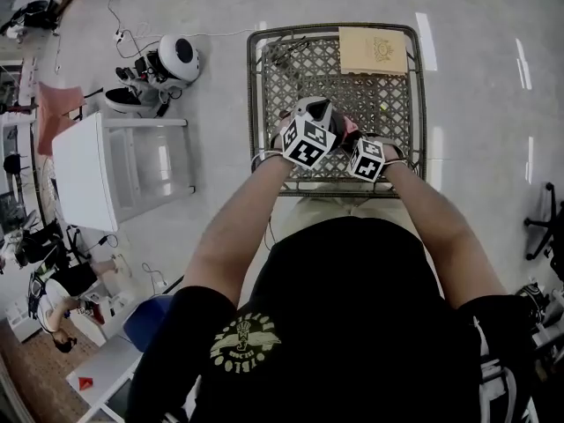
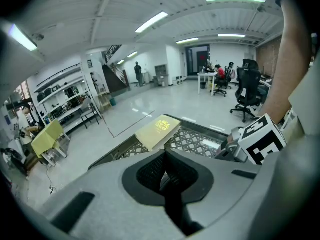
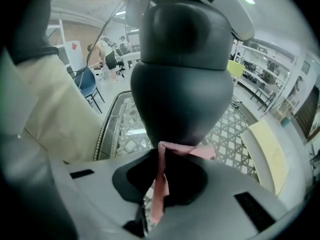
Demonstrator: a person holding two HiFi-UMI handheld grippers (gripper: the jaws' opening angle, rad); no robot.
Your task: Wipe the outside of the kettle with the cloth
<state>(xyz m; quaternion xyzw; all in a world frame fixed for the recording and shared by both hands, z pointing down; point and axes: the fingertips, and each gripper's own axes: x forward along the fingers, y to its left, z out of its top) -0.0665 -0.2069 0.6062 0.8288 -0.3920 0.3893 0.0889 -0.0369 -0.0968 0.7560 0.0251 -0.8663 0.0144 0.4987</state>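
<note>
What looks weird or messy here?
Nothing stands out. The kettle hangs above the table while the right gripper pinches the pink cloth against it. The box lies flat at the table's far corner. No spills or damage show.

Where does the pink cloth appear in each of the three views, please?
Head view: the pink cloth is a small patch near the lattice table's near edge.
Left gripper view: not in it.
Right gripper view: centre, a strip below the dark kettle.
Shared landmark: the tan box on that table, top right in the head view, centre in the left gripper view, right edge in the right gripper view.
</note>
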